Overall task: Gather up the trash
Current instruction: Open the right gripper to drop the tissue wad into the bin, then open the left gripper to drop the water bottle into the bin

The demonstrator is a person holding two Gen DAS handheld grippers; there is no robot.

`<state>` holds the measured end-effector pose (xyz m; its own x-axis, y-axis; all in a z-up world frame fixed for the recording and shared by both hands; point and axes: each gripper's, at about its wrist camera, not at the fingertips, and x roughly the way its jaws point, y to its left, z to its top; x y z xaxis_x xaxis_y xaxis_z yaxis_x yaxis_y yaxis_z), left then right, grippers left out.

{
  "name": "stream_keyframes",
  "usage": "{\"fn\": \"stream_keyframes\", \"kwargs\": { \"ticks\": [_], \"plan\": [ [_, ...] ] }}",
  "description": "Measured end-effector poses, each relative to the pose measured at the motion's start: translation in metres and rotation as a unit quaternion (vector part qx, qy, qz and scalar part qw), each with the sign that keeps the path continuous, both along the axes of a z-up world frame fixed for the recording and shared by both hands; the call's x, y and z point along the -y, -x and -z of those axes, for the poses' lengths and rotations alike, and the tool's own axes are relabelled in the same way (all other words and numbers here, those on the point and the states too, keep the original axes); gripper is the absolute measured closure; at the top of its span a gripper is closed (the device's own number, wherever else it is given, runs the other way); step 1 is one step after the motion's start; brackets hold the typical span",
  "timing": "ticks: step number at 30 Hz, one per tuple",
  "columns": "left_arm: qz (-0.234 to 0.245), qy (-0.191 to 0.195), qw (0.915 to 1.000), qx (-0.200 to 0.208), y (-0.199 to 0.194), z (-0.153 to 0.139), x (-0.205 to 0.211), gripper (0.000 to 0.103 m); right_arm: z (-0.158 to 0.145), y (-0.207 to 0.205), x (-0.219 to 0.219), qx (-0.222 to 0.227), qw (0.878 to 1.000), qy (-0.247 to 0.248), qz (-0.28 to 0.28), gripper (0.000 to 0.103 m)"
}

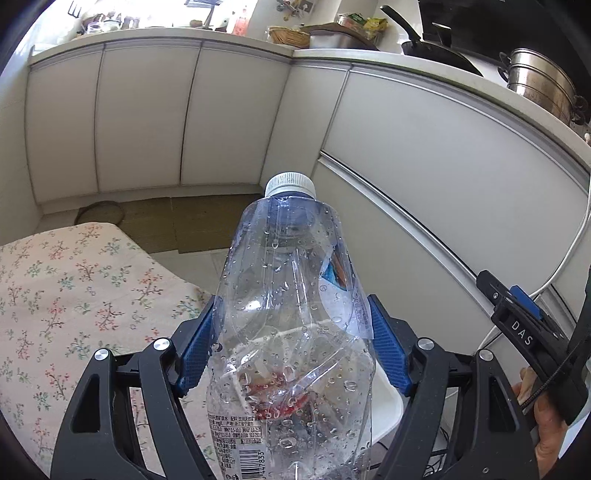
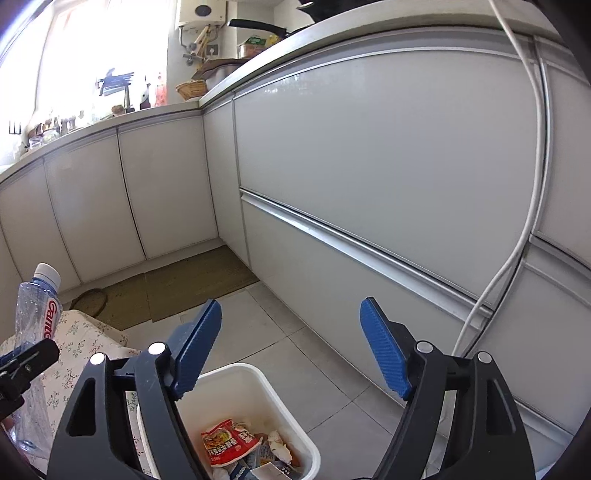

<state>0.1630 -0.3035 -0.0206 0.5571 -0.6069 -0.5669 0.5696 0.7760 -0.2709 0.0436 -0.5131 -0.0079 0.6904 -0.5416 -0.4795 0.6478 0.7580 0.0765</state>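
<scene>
**Two grippers over a kitchen floor, one bottle in hand**

Two blue-padded grippers are in view. The left gripper [image 1: 291, 343] pinches a crumpled clear plastic bottle [image 1: 291, 314] between its pads, squeezing the body just below the shoulder; the white cap [image 1: 290, 184] points away from the camera and droplets cling to the inside wall. In the right wrist view the same bottle [image 2: 35, 317] shows at the far left, held above a table covered with a floral cloth [image 2: 85, 332]. The right gripper [image 2: 291, 343] stands spread wide with nothing between its pads.

Around them, white cabinet doors [image 2: 369, 155] run along two walls and meet in a corner. A brown mat [image 2: 192, 284] lies on the grey tiled floor at the foot of the cabinets, and a white cable [image 2: 532, 206] hangs down the cabinet front on the right. On the counter sit a steel pot [image 1: 543, 83], a black pan [image 1: 436, 48] and a woven basket [image 1: 288, 36].

A white bin [image 2: 280, 402] stands on the floor just beside the table, below the right gripper. Inside it lie a red snack wrapper [image 2: 229, 443], crumpled white paper [image 2: 279, 445] and other packaging too hidden to tell apart. In the left wrist view the bin's rim [image 1: 388, 398] shows behind and through the bottle.
</scene>
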Motion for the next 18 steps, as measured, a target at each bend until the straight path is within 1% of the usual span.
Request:
{"fn": "stream_keyframes", "kwargs": {
  "ticks": [7, 9, 10, 16, 18],
  "plan": [
    [0.04, -0.015, 0.9989, -0.019, 0.006, 0.004, 0.053, 0.029, 0.0, 0.029, 0.029, 0.015, 0.999, -0.022, 0.046, 0.023],
    [0.046, -0.021, 0.9985, -0.02, 0.007, 0.005, 0.065, 0.026, 0.003, 0.035, 0.036, 0.016, 0.998, -0.032, 0.057, 0.022],
    [0.048, -0.025, 0.9984, -0.018, 0.008, 0.005, 0.069, 0.022, 0.003, 0.034, 0.041, 0.016, 0.997, -0.037, 0.061, 0.022],
    [0.053, -0.039, 0.9978, -0.011, 0.013, 0.005, 0.079, 0.021, 0.006, 0.04, 0.049, 0.015, 0.996, -0.045, 0.072, 0.022],
    [0.048, -0.042, 0.9979, -0.011, 0.012, 0.005, 0.077, 0.018, 0.006, 0.04, 0.046, 0.014, 0.997, -0.041, 0.069, 0.022]
  ]
}}
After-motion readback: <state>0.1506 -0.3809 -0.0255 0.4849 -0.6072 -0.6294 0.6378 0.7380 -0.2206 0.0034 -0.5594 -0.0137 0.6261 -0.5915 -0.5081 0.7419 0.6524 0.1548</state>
